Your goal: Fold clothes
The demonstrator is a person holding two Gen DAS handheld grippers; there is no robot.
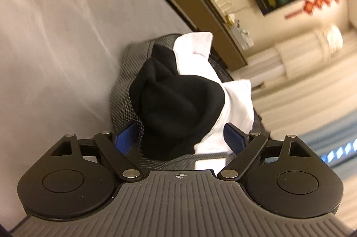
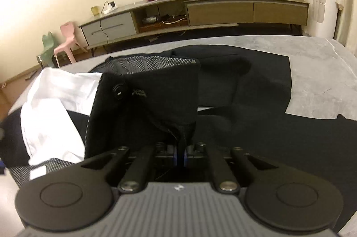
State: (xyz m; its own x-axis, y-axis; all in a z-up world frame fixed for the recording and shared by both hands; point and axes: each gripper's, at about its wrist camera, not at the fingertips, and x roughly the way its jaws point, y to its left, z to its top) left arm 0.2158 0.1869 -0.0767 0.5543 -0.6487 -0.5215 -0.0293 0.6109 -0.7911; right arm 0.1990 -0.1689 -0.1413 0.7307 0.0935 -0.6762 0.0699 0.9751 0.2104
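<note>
Black trousers (image 2: 256, 125) lie spread on a grey cloth-covered surface (image 2: 323, 81). Their waistband (image 2: 151, 98), with a black button and a checked lining, is lifted and folded up. My right gripper (image 2: 181, 157) is shut on its lower edge. White pocket lining (image 2: 51, 107) spills out to the left. In the left wrist view a bunched mound of black cloth (image 1: 176, 107) and white lining (image 1: 236, 103) rests on the checked lining (image 1: 125, 89). My left gripper (image 1: 179, 139) stands open around its near end, and the blue pads (image 1: 125, 139) do not clamp it.
A long low TV cabinet (image 2: 223, 11) with glasses and small ornaments lines the far wall under a dark screen. A pink chair (image 2: 67, 40) and a green one (image 2: 46, 45) stand on the floor at the left. Pale curtains (image 1: 301, 63) hang at the side.
</note>
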